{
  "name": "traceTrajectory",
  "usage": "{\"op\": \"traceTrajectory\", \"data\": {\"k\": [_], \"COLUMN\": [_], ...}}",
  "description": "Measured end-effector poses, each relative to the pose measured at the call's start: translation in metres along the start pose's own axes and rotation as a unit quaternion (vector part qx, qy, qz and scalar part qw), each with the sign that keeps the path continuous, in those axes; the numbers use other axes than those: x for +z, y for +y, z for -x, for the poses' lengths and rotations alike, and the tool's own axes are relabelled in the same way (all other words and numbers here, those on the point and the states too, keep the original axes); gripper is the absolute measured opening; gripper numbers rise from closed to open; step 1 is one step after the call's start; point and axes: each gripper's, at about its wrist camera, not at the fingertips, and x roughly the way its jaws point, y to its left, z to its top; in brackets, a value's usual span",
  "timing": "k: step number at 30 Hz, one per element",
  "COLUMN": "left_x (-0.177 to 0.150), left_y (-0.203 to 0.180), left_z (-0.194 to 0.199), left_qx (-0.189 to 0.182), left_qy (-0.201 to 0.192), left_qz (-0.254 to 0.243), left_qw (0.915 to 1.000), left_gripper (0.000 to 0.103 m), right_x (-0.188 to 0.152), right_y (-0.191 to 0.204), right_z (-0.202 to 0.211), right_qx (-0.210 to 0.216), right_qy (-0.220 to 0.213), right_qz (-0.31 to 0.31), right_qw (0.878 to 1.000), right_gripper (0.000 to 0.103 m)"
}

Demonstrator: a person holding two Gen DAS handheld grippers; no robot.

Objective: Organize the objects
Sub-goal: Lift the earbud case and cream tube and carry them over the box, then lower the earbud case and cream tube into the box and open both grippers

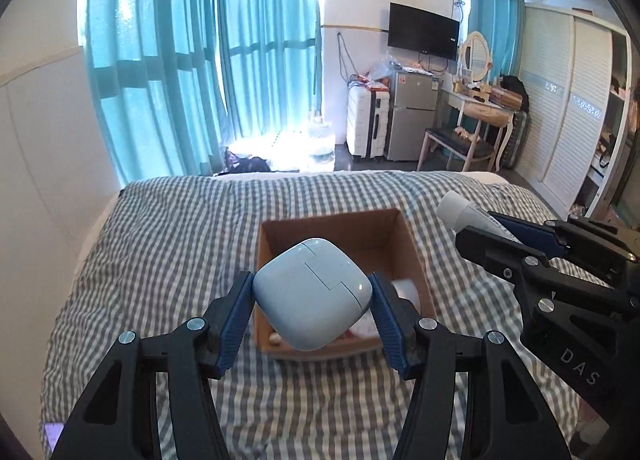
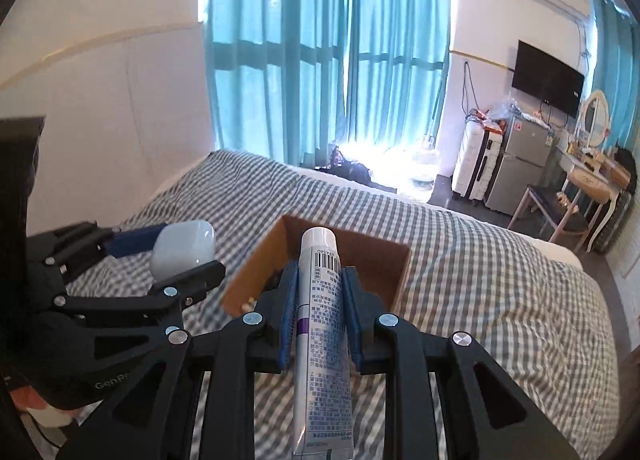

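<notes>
Two grippers show in your left wrist view: your left gripper [image 1: 314, 302] clamps a pale blue earbud case [image 1: 312, 294] between its blue pads, above the near edge of the open cardboard box [image 1: 384, 228] on the checked bed cover [image 1: 168, 244]. Your right gripper [image 1: 486, 230] enters from the right edge, holding a white tube [image 1: 460, 210]. In your right wrist view, the right gripper [image 2: 318, 312] is clamped narrowly on the tube [image 2: 320, 324], cap pointing over the box [image 2: 256, 272]; the left gripper [image 2: 178, 252] holds the case [image 2: 182, 248] beside the box's left edge.
</notes>
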Motion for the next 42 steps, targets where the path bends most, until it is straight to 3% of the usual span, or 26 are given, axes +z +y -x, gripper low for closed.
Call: {"op": "traceTrajectory", "data": {"k": [9,21,34,42], "left_x": [0.024,0.003,-0.023,-0.033], "left_y": [0.003,0.006,0.001,0.000], "left_z": [-0.066,-0.162,-0.225,-0.234], "left_qx": [-0.008,-0.013,-0.027,-0.031], "left_qy": [0.001,0.042,0.079,0.093], "left_qz": [-0.012,-0.028,-0.048,-0.050], "left_qw": [0.9999,0.9987,0.9953,0.9939], "left_gripper": [0.059,0.059,0.059,0.059], "right_x": [0.014,-0.004,-0.035,-0.037], "right_y": [-0.036,-0.064,-0.082,-0.073], "right_z": [-0.080,-0.173,-0.221,-0.224], "right_qx": [0.007,-0.010,-0.017,-0.031], "right_qy": [0.026,0.059,0.093,0.090], "right_qz": [-0.049,-0.068,-0.069,-0.050], "right_qw": [0.998,0.996,0.993,0.994], "right_gripper": [0.021,0.021,0.021,0.021]}}
